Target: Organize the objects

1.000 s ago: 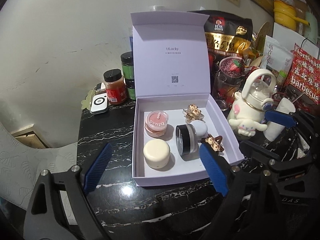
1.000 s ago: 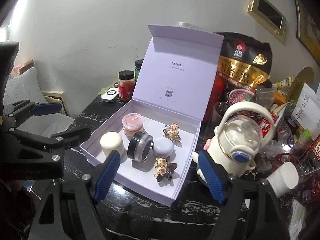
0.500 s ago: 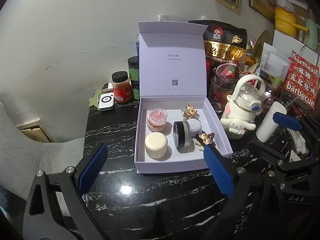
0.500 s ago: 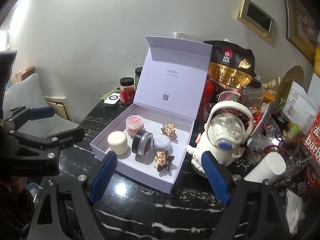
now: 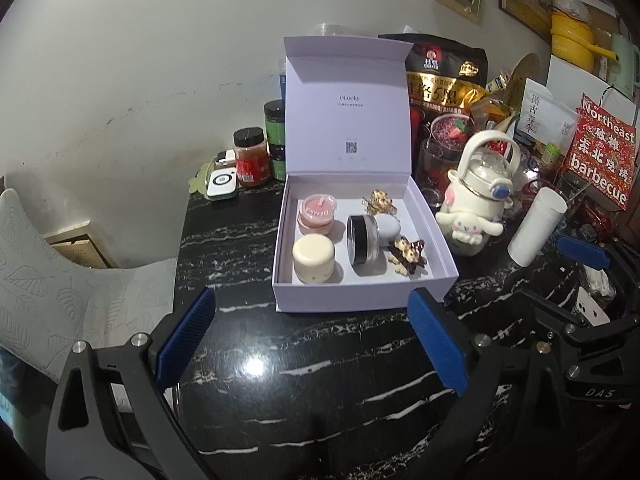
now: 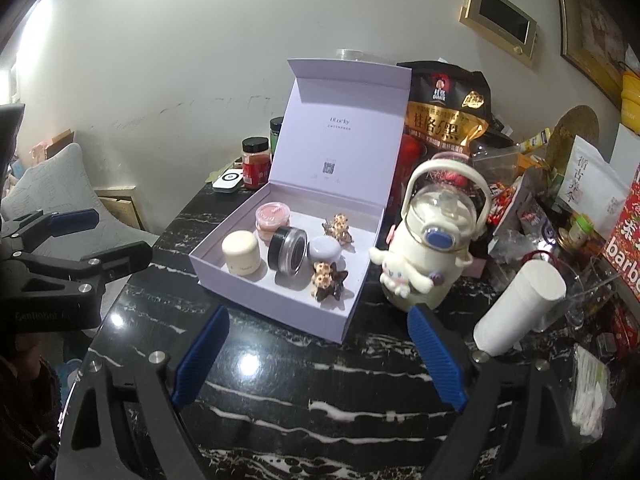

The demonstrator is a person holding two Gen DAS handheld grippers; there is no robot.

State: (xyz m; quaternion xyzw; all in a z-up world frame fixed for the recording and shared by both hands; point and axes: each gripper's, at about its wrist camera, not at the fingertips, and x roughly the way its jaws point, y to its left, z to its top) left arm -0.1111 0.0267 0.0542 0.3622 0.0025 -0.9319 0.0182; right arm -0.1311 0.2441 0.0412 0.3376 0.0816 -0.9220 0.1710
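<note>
Left wrist view: the left gripper [image 5: 312, 336] is spread wide and empty above the black marble table [image 5: 304, 392]; the open lavender gift box [image 5: 356, 294] with its jars and hair clips sits just beyond its fingertips.

Right wrist view: the right gripper [image 6: 320, 354] gapes wide, holding nothing; the box [image 6: 276, 312] lies ahead, slightly left, beside the Cinnamoroll bottle [image 6: 434, 252].
</note>
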